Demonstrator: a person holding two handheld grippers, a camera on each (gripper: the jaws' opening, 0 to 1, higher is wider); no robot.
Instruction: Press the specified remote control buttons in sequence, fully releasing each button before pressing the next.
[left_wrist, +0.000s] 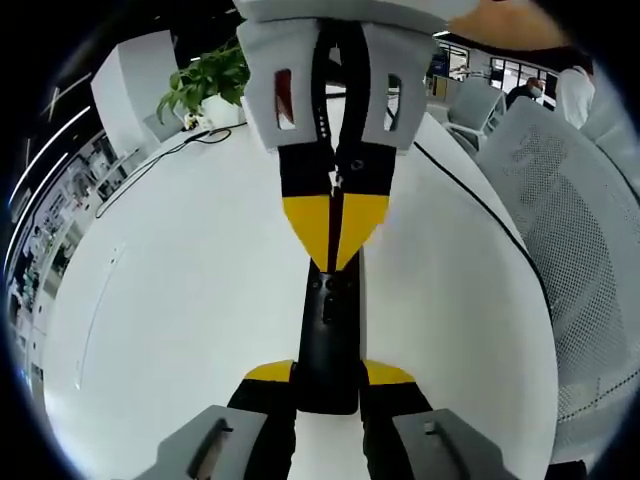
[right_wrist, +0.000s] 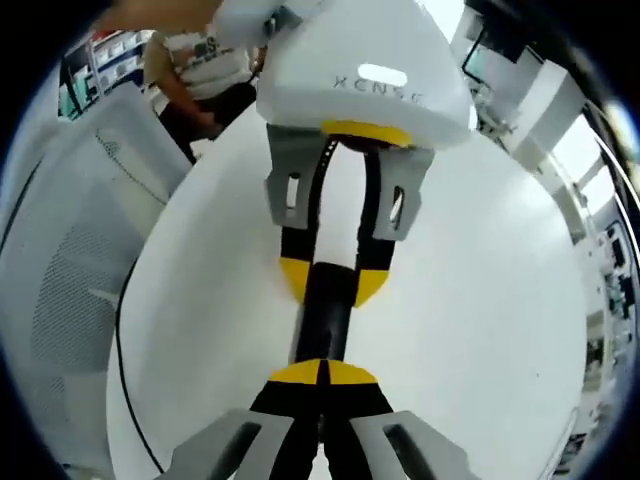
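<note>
Left gripper view | white table (left_wrist: 180, 300), plant (left_wrist: 205, 80) | left hand-held gripper (left_wrist: 329, 375) clamps remote (left_wrist: 330, 340)

Remote control (left_wrist: 328, 340): black, smooth plastic-looking casing with a slight sheen. Table (left_wrist: 180, 300): white, smooth, faintly glossy top with a dark edge strip. Chair (left_wrist: 585, 250): pale grey perforated mesh back, matt. Left hand-held gripper (left_wrist: 330, 385) and right hand-held gripper (right_wrist: 322, 375): grey matt plastic bodies, yellow-and-black matt tips.
</note>
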